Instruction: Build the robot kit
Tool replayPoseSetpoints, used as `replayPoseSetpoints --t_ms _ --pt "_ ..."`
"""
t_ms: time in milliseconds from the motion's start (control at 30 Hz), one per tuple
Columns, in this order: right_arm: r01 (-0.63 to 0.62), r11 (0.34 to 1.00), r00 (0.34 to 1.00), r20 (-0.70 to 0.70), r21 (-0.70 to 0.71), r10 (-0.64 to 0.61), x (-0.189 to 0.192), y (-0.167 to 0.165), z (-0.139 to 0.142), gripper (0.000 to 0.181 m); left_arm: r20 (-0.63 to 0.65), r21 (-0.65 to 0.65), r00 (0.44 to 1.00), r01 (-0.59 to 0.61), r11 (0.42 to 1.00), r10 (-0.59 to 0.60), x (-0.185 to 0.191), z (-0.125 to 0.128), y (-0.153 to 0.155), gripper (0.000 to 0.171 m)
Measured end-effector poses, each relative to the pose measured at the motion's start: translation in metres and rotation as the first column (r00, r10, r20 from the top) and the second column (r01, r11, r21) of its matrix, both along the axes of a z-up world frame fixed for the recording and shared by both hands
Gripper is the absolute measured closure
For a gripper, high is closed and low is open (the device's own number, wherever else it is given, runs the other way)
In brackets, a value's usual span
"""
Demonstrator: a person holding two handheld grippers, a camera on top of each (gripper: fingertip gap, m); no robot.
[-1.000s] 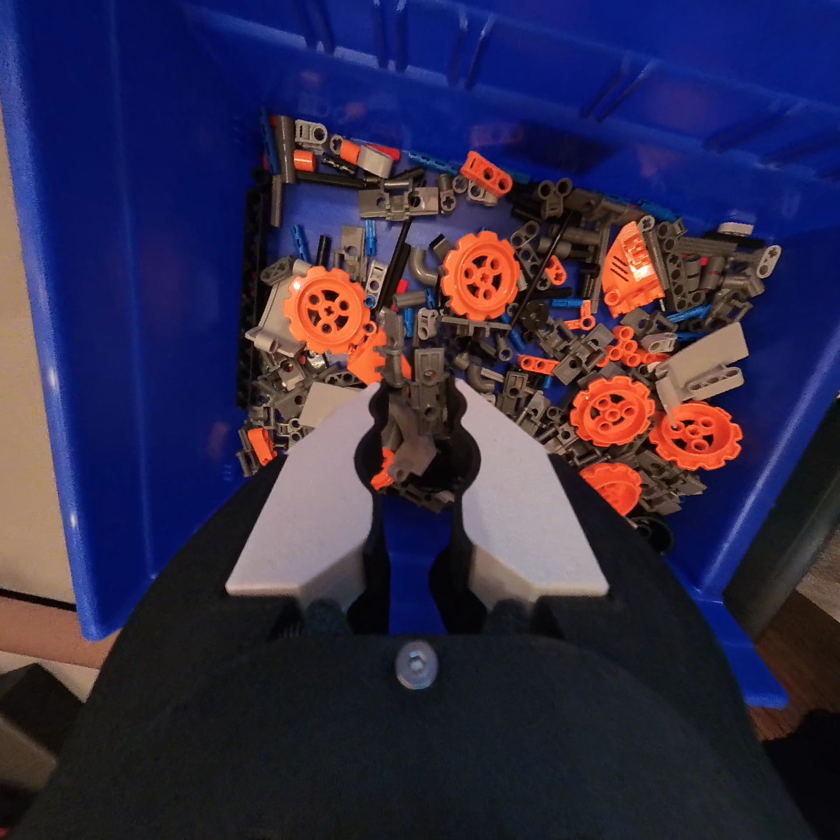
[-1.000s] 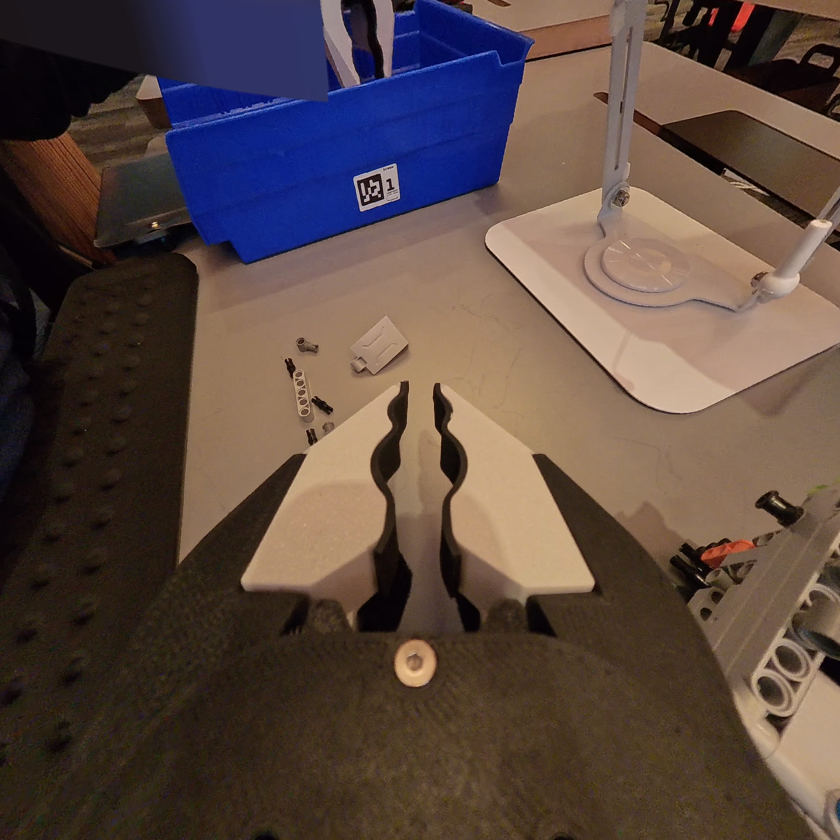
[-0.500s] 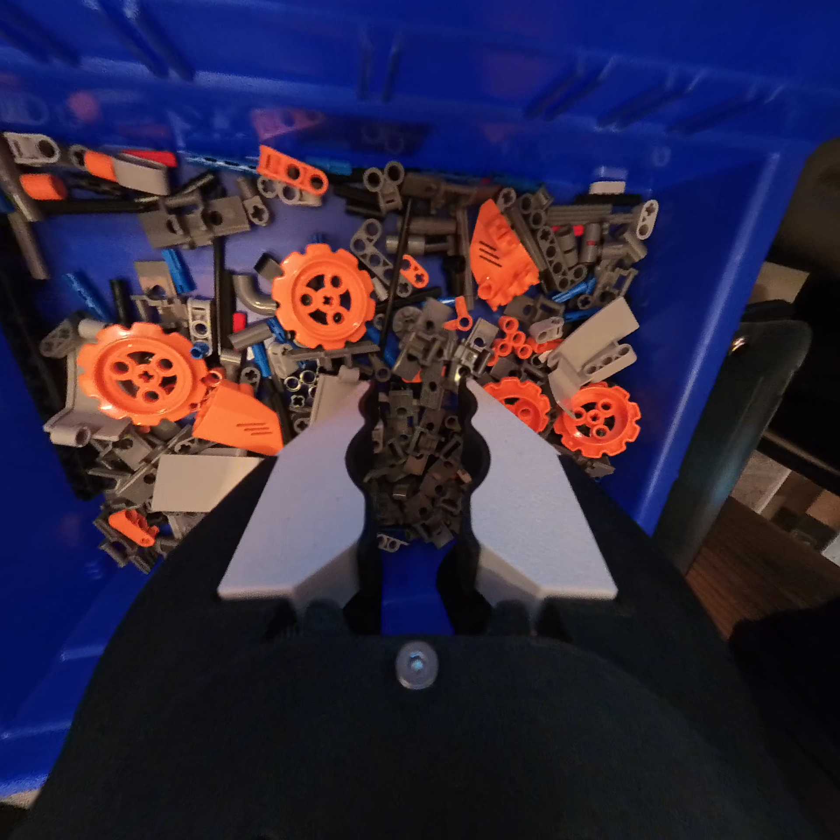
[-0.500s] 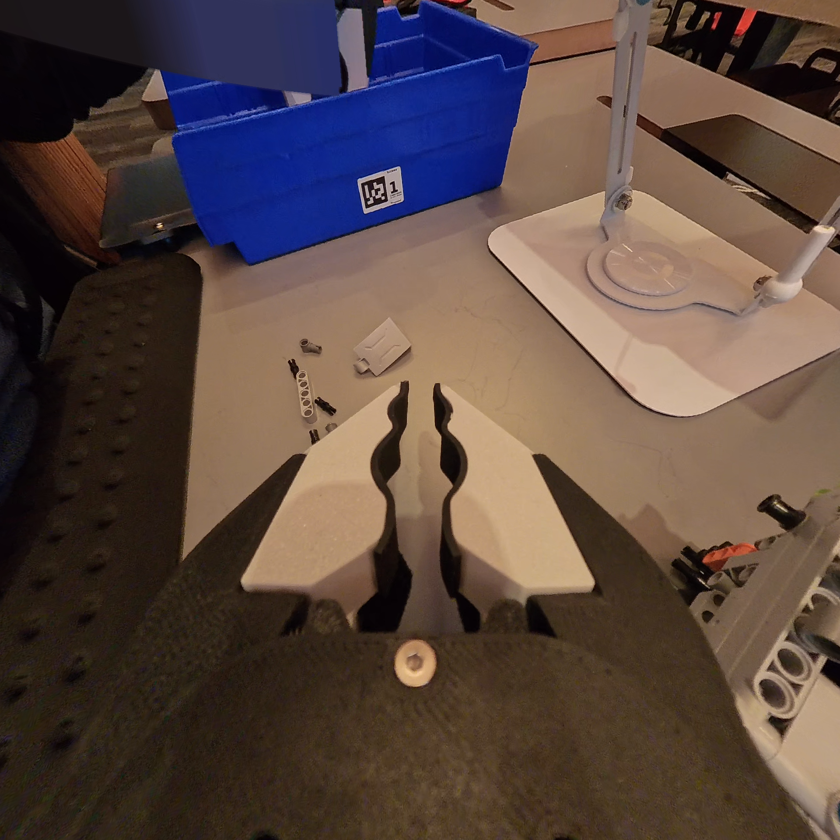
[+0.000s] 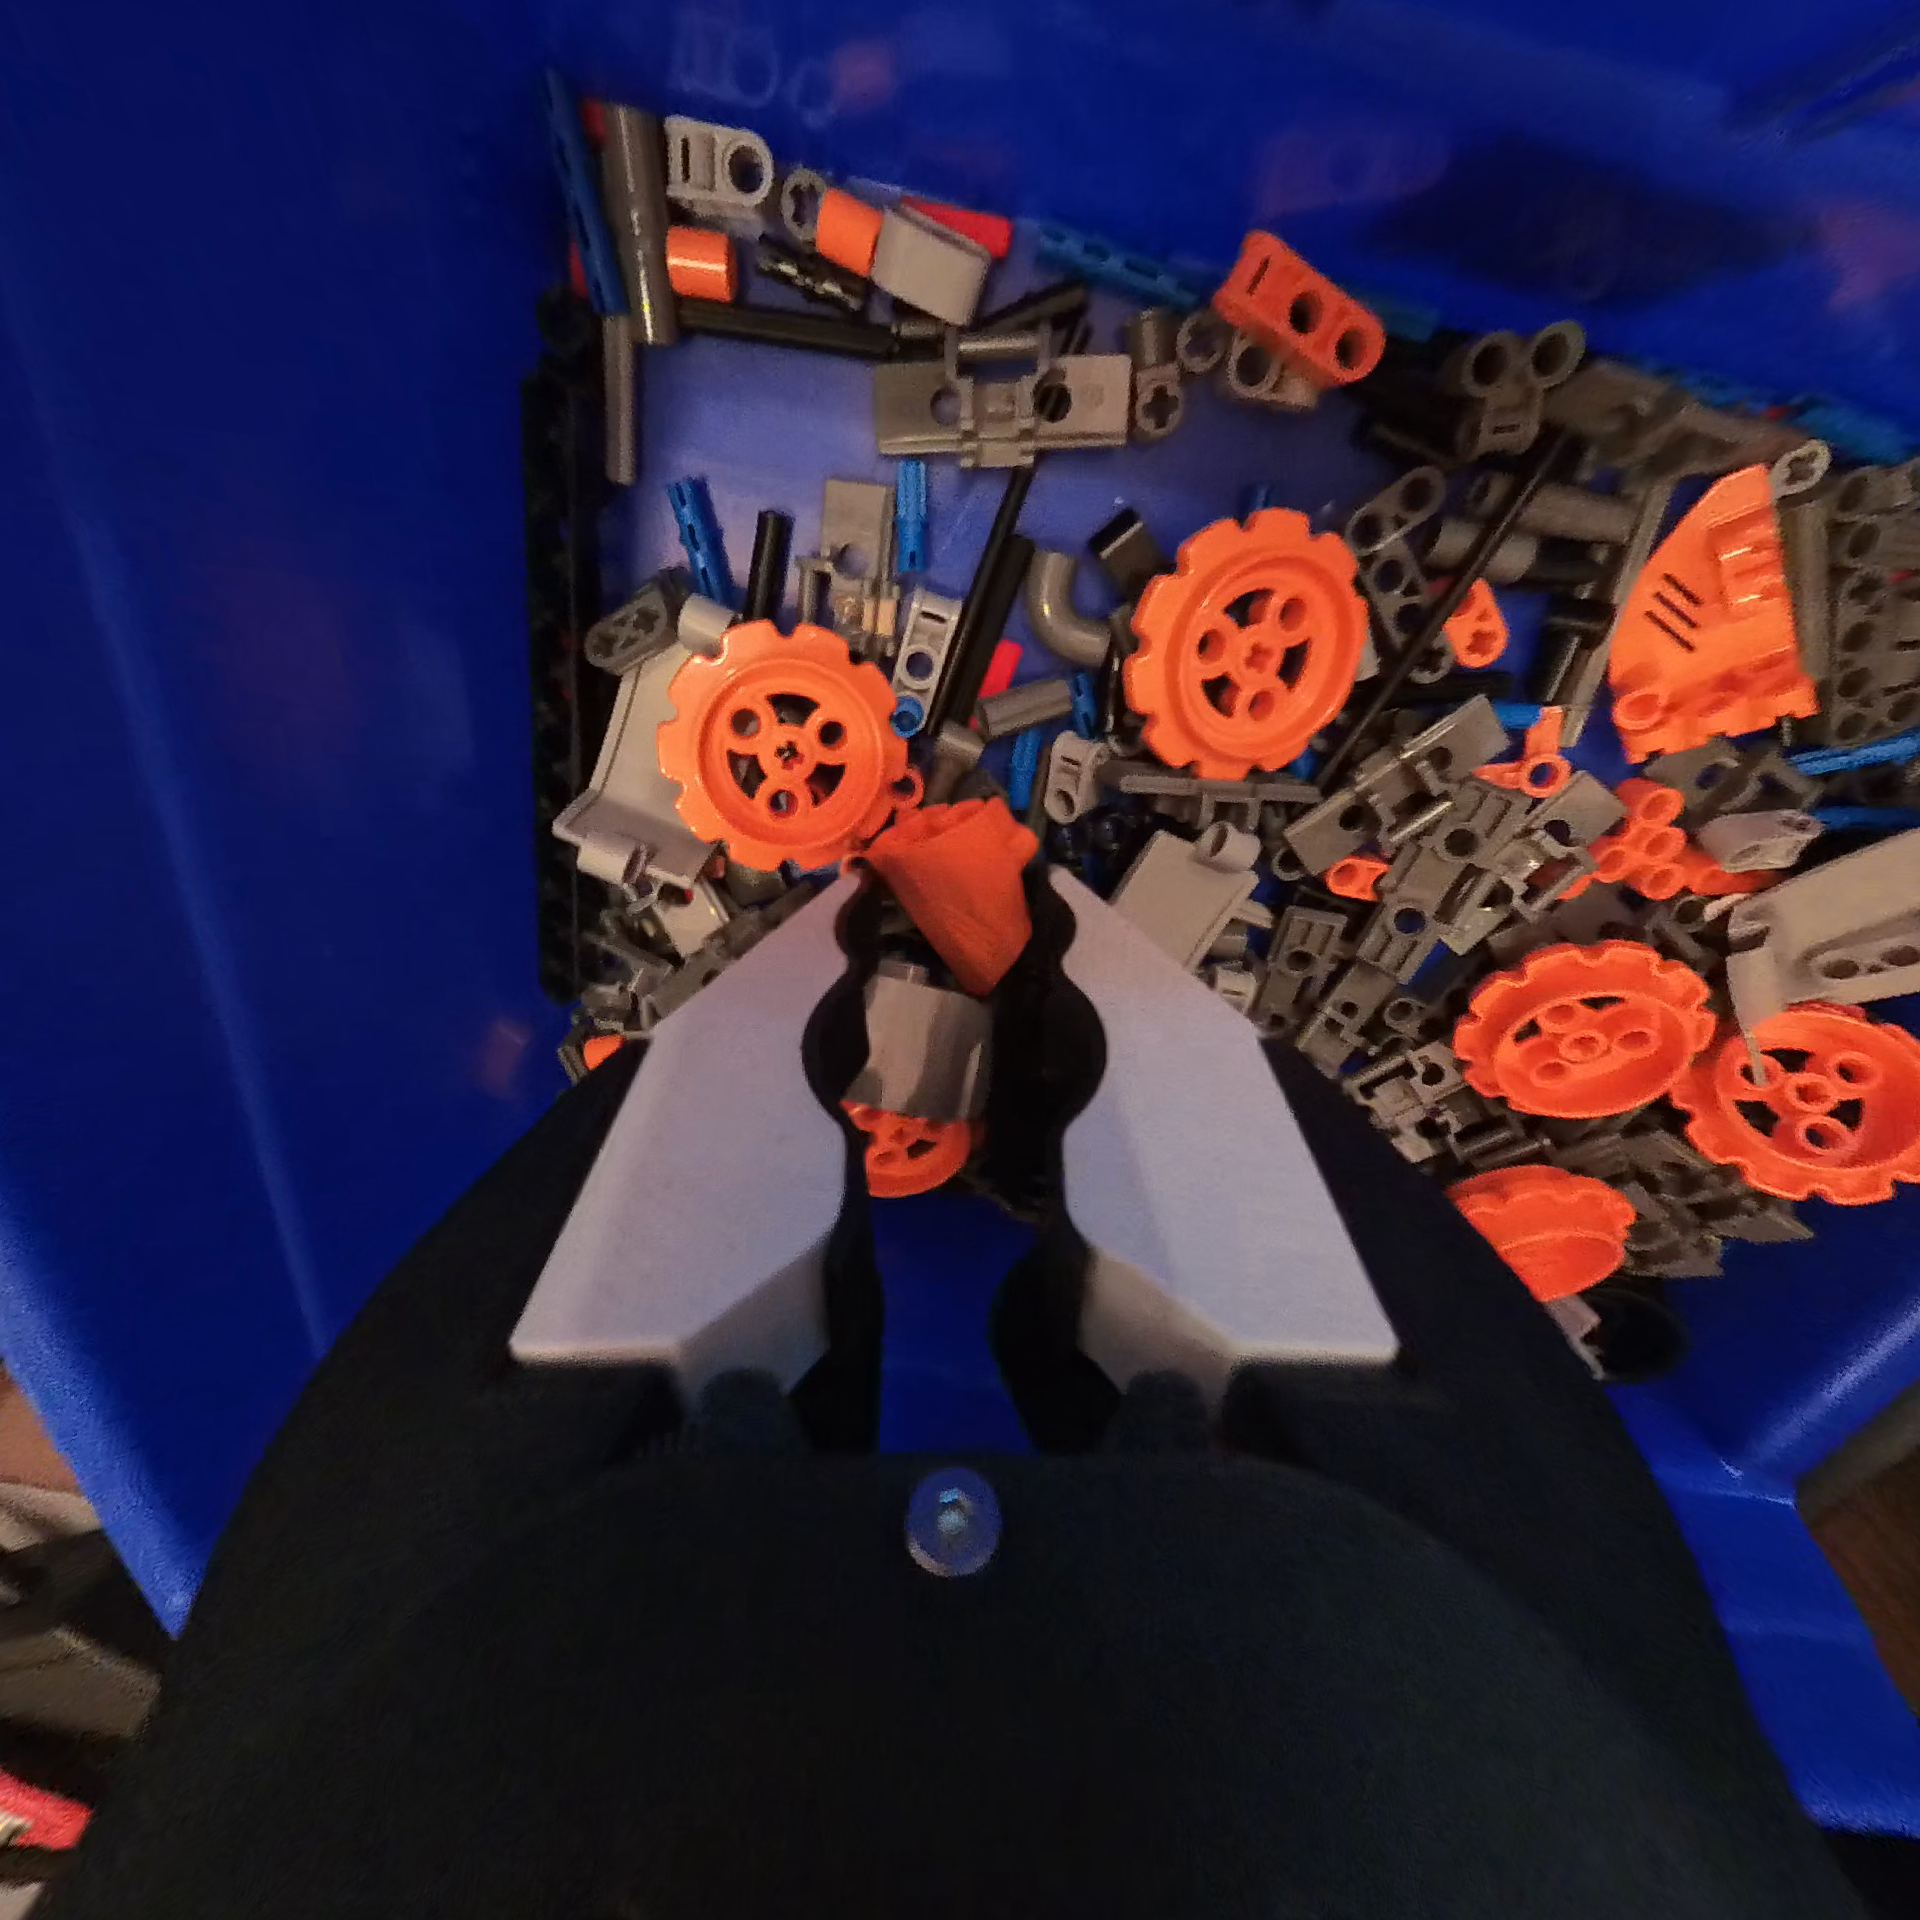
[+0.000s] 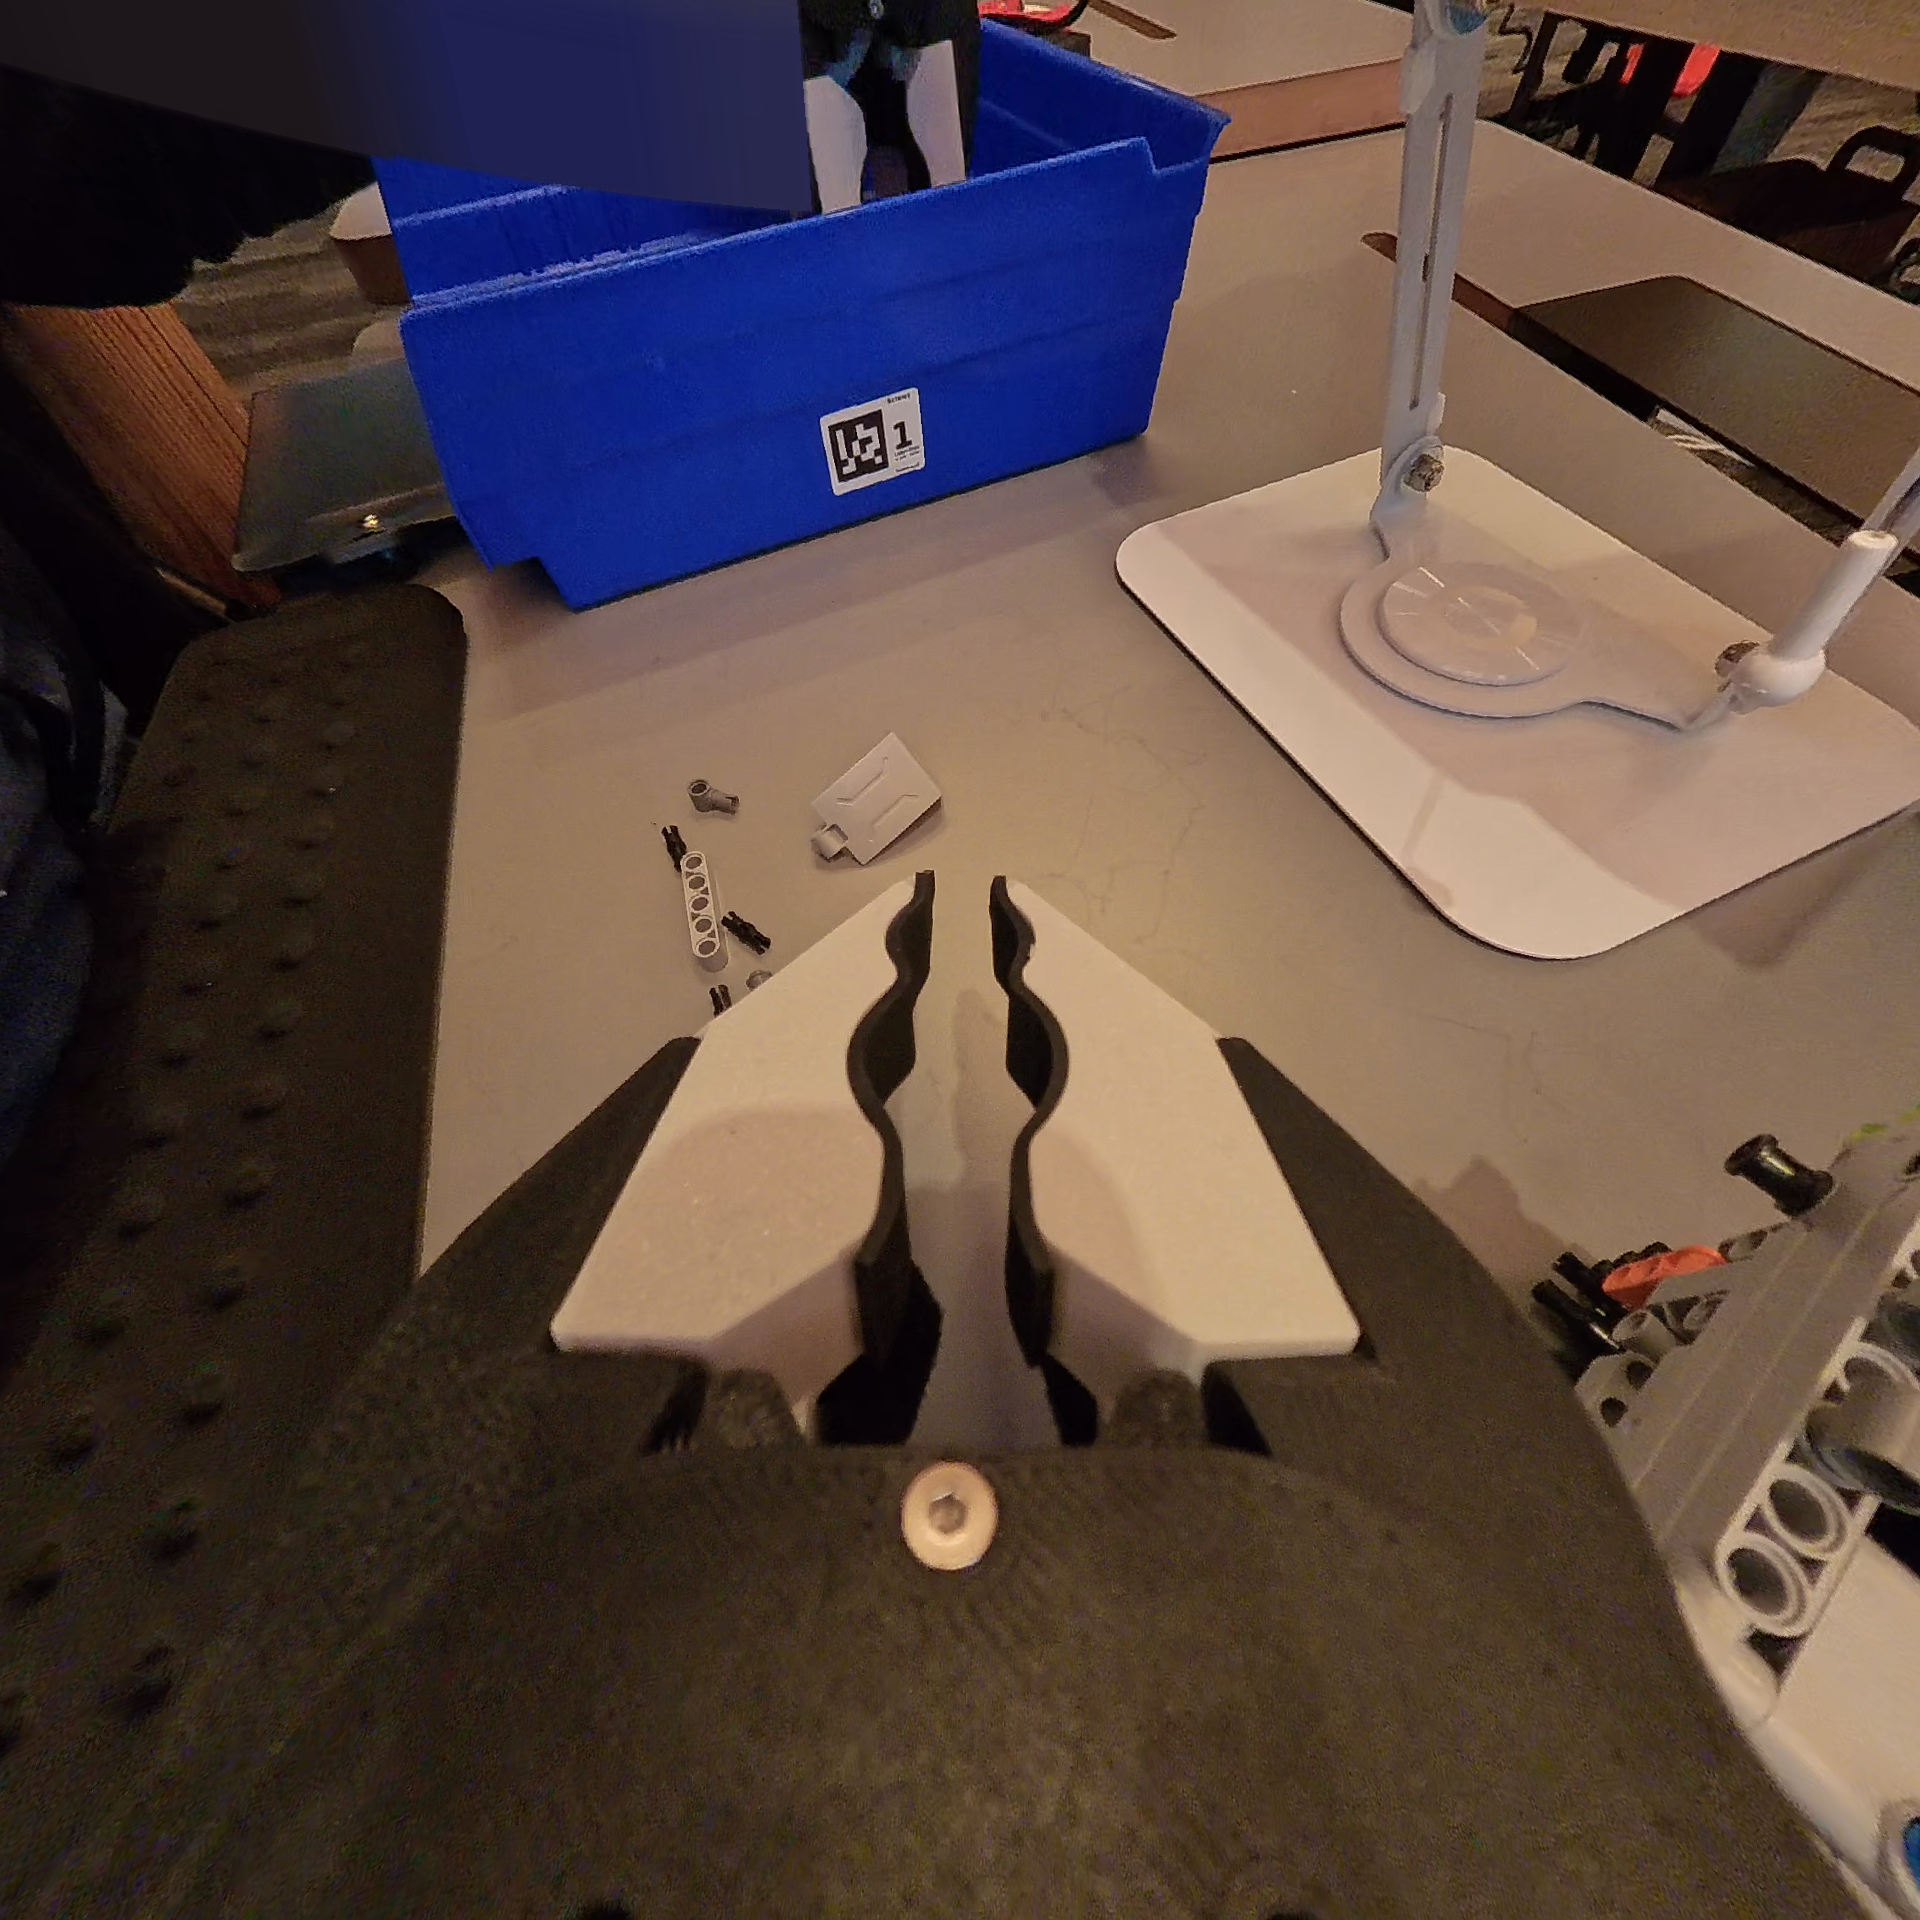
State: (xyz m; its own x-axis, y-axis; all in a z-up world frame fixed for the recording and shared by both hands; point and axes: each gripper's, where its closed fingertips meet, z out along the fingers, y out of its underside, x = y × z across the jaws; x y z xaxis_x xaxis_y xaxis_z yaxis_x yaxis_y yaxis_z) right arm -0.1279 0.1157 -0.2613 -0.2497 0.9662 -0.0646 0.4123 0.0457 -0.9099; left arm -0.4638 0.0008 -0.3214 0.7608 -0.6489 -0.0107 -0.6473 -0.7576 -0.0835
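My left gripper (image 5: 954, 891) is down inside a blue bin (image 5: 260, 727) of building parts. Its jaws are open, with the tips on either side of an orange cone-shaped piece (image 5: 961, 894) on the pile, just below an orange gear wheel (image 5: 784, 743). A grey piece (image 5: 920, 1049) and a small orange wheel (image 5: 904, 1148) show between the fingers farther back. My right gripper (image 6: 961, 888) hovers over the grey table (image 6: 1091, 748), its jaws nearly together and empty. The bin (image 6: 727, 416) and the left gripper's white fingers (image 6: 836, 140) also show in the right wrist view.
Several more orange gear wheels (image 5: 1247, 644), grey connectors and black axles fill the bin. On the table lie a grey panel (image 6: 876, 798), a white beam (image 6: 701, 904) and small pins. A white stand base (image 6: 1455, 707) is at right, a black mat (image 6: 260, 935) at left, and a grey assembly (image 6: 1766, 1455) at lower right. One gripper's finger ends stand about 35 cm off the other's.
The left gripper swung back to the left side of the bin and dropped closer to the pile, now astride the orange piece. The right gripper has stayed still.
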Motion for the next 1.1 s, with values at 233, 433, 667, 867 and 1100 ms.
replayPoseSetpoints --t_ms 233,433,667,867,1100 --pt "-0.004 1.000 1.000 -0.002 -0.001 0.004 0.000 -0.001 0.001 0.173 0.078 -0.025 0.997 0.012 1.000 -0.010 0.013 0.009 -0.013 0.148" --pt "-0.007 1.000 1.000 -0.002 -0.001 0.007 0.000 -0.001 0.001 0.173 0.177 -0.137 0.981 0.099 0.986 -0.074 0.042 0.015 -0.050 0.148" --pt "-0.006 1.000 1.000 -0.008 0.001 0.006 0.001 -0.002 0.003 0.173 0.102 -0.033 0.995 0.022 0.999 -0.018 0.025 0.028 -0.031 0.139" --pt "-0.006 1.000 1.000 -0.008 0.001 0.006 0.001 -0.001 0.002 0.173 0.052 0.026 0.997 -0.052 0.998 0.050 0.000 0.028 -0.010 0.136" --pt "-0.004 1.000 1.000 -0.010 0.000 0.004 0.001 -0.001 0.003 0.173 -0.041 0.060 0.993 -0.106 0.993 0.108 -0.023 0.024 0.001 0.135"
